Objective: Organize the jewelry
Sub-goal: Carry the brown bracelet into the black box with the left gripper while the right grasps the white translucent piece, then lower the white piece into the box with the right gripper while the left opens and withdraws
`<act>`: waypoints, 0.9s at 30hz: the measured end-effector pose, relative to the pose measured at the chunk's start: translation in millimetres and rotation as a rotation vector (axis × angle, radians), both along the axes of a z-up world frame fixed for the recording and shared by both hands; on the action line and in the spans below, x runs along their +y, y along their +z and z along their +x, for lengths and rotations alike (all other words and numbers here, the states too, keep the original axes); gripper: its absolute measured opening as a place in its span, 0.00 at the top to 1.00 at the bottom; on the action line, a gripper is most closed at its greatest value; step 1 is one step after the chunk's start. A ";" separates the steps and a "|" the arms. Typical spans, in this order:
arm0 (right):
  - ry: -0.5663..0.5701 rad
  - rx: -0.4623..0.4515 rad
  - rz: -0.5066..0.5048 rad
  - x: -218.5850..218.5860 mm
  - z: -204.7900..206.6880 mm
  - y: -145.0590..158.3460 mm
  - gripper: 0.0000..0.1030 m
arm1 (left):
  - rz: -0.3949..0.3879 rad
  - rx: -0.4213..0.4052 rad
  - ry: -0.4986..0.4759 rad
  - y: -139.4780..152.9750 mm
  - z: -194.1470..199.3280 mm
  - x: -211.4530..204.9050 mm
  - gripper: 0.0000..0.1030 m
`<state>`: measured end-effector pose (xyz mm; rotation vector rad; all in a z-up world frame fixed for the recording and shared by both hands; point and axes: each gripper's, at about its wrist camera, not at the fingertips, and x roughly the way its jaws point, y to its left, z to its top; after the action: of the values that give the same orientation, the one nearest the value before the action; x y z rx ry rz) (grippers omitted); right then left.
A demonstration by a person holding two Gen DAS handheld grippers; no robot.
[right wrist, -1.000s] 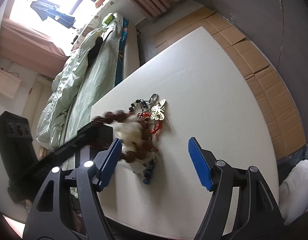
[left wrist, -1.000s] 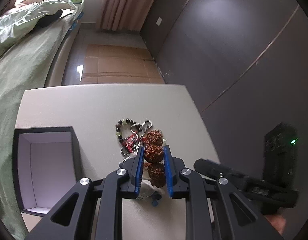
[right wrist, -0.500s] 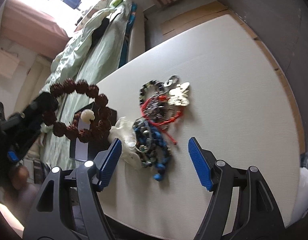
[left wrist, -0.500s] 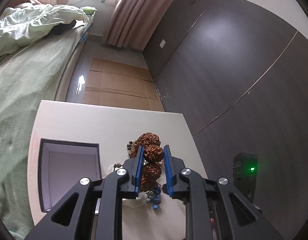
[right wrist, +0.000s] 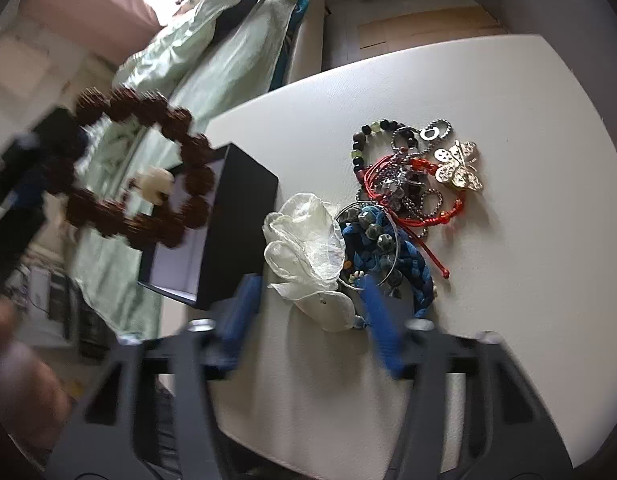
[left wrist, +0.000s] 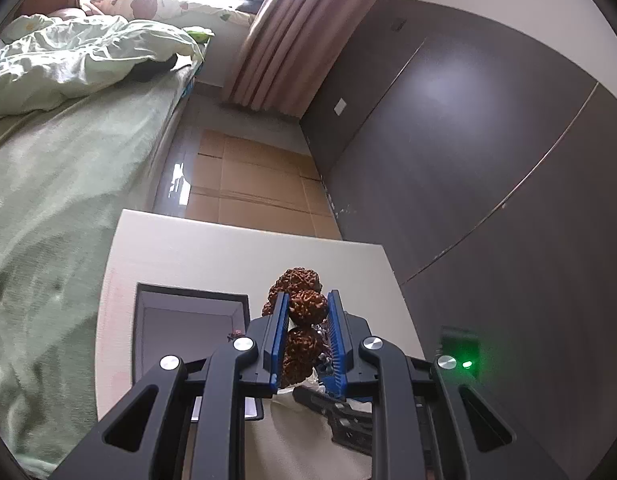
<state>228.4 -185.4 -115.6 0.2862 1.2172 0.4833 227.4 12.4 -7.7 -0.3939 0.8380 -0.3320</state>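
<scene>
My left gripper [left wrist: 306, 308] is shut on a bracelet of big rough brown beads [left wrist: 304, 304], held in the air by the open black box [left wrist: 188, 300]. In the right wrist view the bracelet [right wrist: 196, 148] hangs as a ring with a pale bead inside, above the box [right wrist: 248, 208]. My right gripper [right wrist: 308, 282] is blurred and its jaws are closing. A white gauzy fabric piece [right wrist: 308, 236] lies between them, and the pads stand just clear of it. Beside it lies a tangle of jewelry [right wrist: 404, 188]: a blue braided bracelet [right wrist: 416, 268], red cords, chains and a gold butterfly pendant [right wrist: 460, 168].
The white table [right wrist: 508, 280] ends close behind my right gripper and at the right. A bed with green covers [left wrist: 68, 184] runs along the table's left side. A dark wall panel [left wrist: 488, 160] stands to the right. A hand [right wrist: 16, 376] shows at the lower left.
My left gripper has lifted the brown bracelet off the pile and carried it over toward the box. My right gripper has moved in over the white fabric piece, and its jaws have narrowed.
</scene>
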 end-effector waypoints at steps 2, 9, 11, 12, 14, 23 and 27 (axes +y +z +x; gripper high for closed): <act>0.004 0.006 -0.017 2.9 -0.1 -3.6 0.98 | -0.005 -0.013 0.013 4.7 -2.7 7.8 0.83; -0.010 -0.122 0.032 -3.8 -16.6 32.3 0.98 | 0.037 0.010 0.070 1.4 -6.4 28.4 0.83; -0.020 -0.148 0.060 -7.9 -21.9 43.5 0.98 | 0.064 0.030 0.076 -4.2 -6.3 31.2 0.83; -0.024 -0.167 0.078 -9.3 -24.6 50.8 0.98 | 0.067 0.046 0.075 -8.3 -5.6 32.6 0.83; -0.029 -0.204 0.102 -9.5 -28.2 63.6 0.98 | 0.074 0.079 0.073 -18.0 -2.7 33.7 0.82; 0.002 -0.279 0.190 11.8 -27.6 92.3 0.98 | 0.103 0.081 0.102 -23.8 -6.2 44.7 0.82; 0.037 -0.278 0.193 31.2 -23.1 95.9 0.98 | 0.113 0.082 0.144 -23.1 -10.2 60.6 0.82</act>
<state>205.3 -154.2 -19.8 0.3490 0.9081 0.6516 217.2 73.0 -30.8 -0.3619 0.8989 -0.1346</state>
